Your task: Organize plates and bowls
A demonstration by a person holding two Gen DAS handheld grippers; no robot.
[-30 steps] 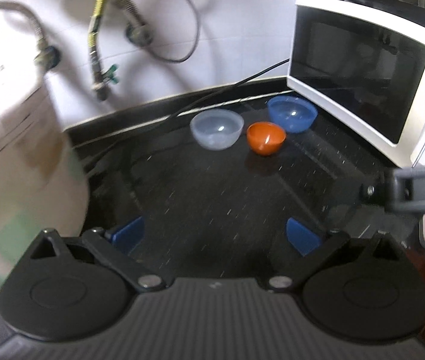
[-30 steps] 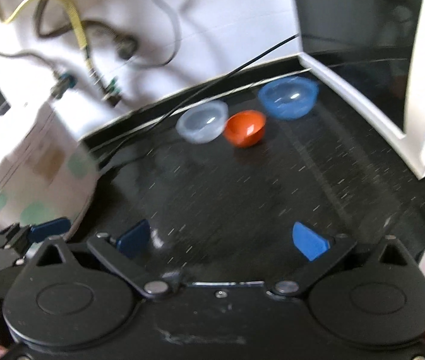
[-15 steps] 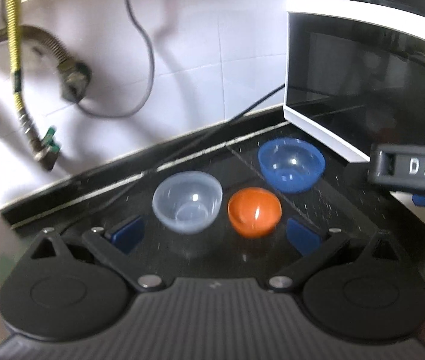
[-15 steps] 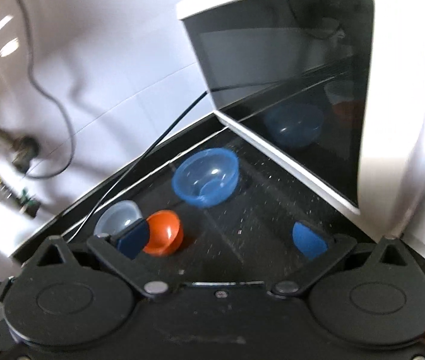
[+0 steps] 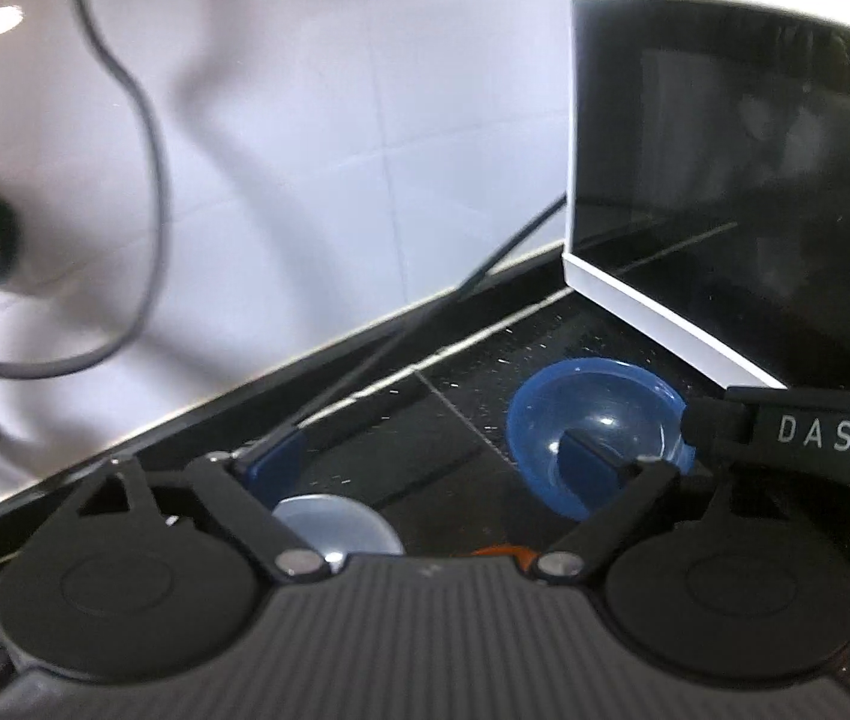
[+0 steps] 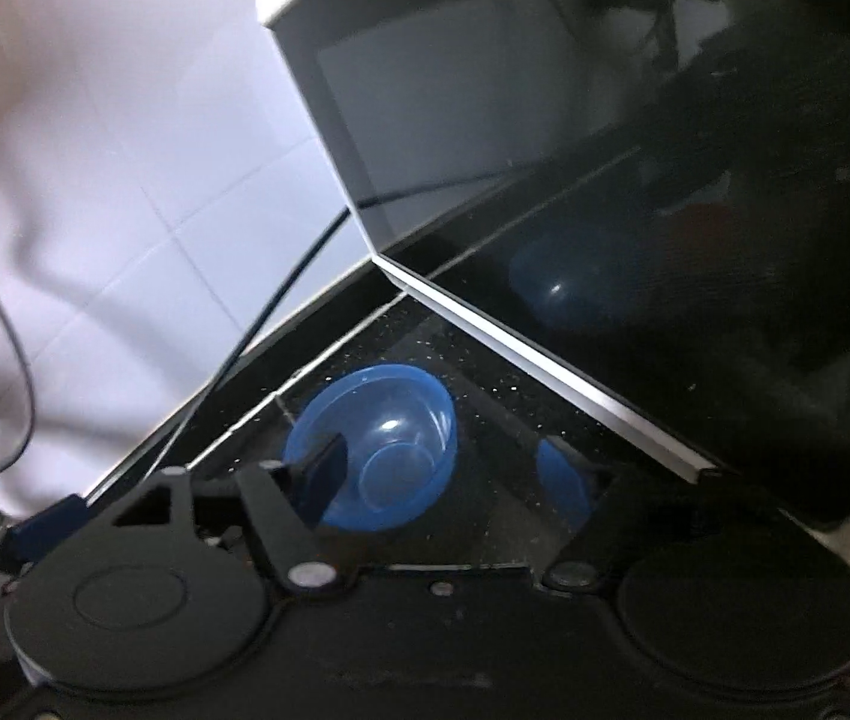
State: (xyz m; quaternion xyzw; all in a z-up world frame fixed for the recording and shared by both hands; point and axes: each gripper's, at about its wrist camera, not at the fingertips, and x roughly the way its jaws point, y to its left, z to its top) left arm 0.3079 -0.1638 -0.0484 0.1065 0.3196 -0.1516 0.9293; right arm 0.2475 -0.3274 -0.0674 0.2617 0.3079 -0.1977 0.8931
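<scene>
A blue bowl (image 6: 389, 456) stands upright on the black counter (image 6: 484, 420) beside the microwave. My right gripper (image 6: 445, 474) straddles its right wall, jaws closing. Its left pad (image 6: 329, 468) is inside the bowl, and its right pad (image 6: 562, 480) is outside with a gap left. In the left wrist view the blue bowl (image 5: 598, 414) is ahead to the right, with a right-gripper finger (image 5: 718, 429) at its rim. My left gripper (image 5: 433, 453) is closing, pressing on nothing. A clear bowl (image 5: 335, 522) and a sliver of an orange bowl (image 5: 496, 549) lie low between its jaws, mostly hidden by the gripper body.
A white microwave (image 5: 724, 180) with a dark glass door stands on the right, close to the blue bowl, and it fills the right side as the microwave (image 6: 604, 180). A black cable (image 5: 143, 180) hangs on the white tiled wall behind, and another runs along the counter's back edge.
Both grippers have moved forward to the bowls, which now sit at the fingertips. Both jaws have narrowed. The right gripper rolled and now straddles the blue bowl's wall.
</scene>
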